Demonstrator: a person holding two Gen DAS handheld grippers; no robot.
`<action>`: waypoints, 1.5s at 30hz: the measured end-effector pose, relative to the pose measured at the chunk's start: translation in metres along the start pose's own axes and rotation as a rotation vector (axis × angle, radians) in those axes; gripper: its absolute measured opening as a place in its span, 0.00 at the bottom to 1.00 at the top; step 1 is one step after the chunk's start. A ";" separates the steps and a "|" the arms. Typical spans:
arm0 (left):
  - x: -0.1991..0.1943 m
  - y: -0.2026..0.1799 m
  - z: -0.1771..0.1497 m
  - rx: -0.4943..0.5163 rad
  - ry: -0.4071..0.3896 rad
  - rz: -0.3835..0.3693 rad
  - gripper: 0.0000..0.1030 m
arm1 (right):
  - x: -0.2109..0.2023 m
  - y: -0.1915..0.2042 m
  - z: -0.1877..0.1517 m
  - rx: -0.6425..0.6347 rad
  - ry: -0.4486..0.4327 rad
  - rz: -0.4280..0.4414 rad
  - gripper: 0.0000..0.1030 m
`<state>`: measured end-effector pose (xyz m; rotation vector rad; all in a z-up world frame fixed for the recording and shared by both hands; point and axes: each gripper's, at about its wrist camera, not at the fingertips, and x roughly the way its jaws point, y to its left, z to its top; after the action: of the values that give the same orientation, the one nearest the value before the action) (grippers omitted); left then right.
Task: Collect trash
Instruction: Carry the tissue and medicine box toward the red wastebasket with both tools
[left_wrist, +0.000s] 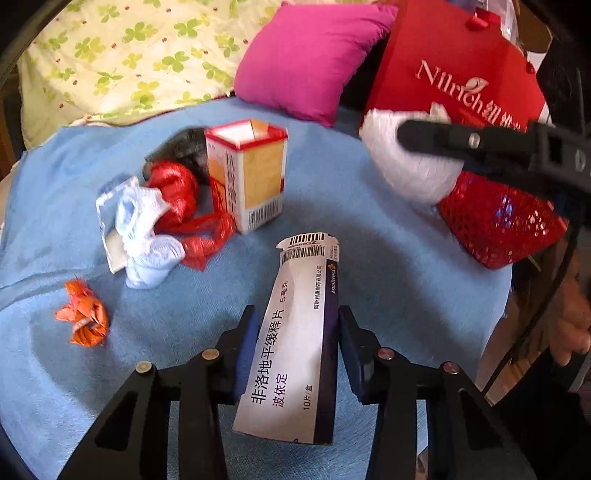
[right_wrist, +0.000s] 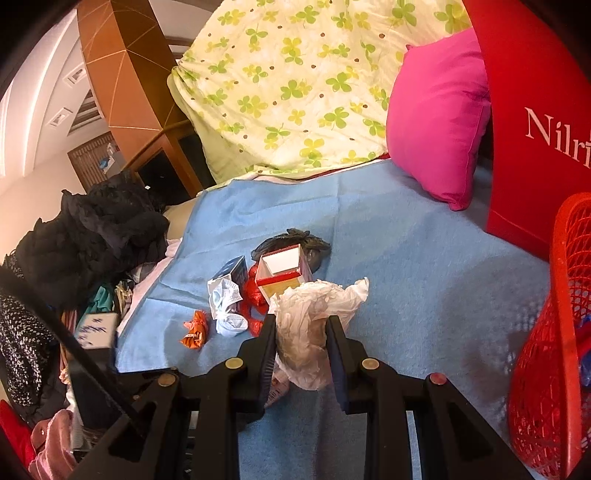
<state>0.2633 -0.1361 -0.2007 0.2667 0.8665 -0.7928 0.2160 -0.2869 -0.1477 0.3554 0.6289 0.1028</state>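
My left gripper (left_wrist: 295, 325) is shut on a flattened white medicine box (left_wrist: 295, 332) with a dark stripe, held over the blue blanket (left_wrist: 369, 229). My right gripper (right_wrist: 301, 328) is shut on a crumpled white plastic bag (right_wrist: 314, 314); it also shows in the left wrist view (left_wrist: 402, 162), next to the red mesh basket (left_wrist: 498, 218) (right_wrist: 554, 332). On the blanket lie an open red and yellow carton (left_wrist: 255, 173) (right_wrist: 282, 273), red plastic wrap (left_wrist: 184, 206), a blue face mask (left_wrist: 147, 236) (right_wrist: 225, 299), an orange wrapper (left_wrist: 85, 314) (right_wrist: 195, 328) and a dark bag (right_wrist: 291, 240).
A pink cushion (left_wrist: 306, 55) (right_wrist: 439, 122) and a red Nilrich gift bag (left_wrist: 450, 62) (right_wrist: 532, 122) stand at the back. A clover-print quilt (right_wrist: 295, 81) lies behind. Dark clothes (right_wrist: 92, 236) are piled off the blanket's left edge.
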 end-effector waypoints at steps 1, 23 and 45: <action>-0.003 -0.001 0.002 -0.002 -0.011 0.006 0.43 | -0.001 0.000 0.000 -0.001 -0.003 0.000 0.28; -0.059 -0.017 0.014 -0.034 -0.281 0.171 0.43 | -0.041 0.004 0.001 -0.037 -0.127 0.008 0.28; -0.051 -0.043 0.032 -0.061 -0.357 0.201 0.43 | -0.071 -0.003 0.003 -0.069 -0.223 -0.009 0.28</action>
<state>0.2307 -0.1556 -0.1370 0.1493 0.5171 -0.6011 0.1601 -0.3051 -0.1070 0.2920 0.4054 0.0749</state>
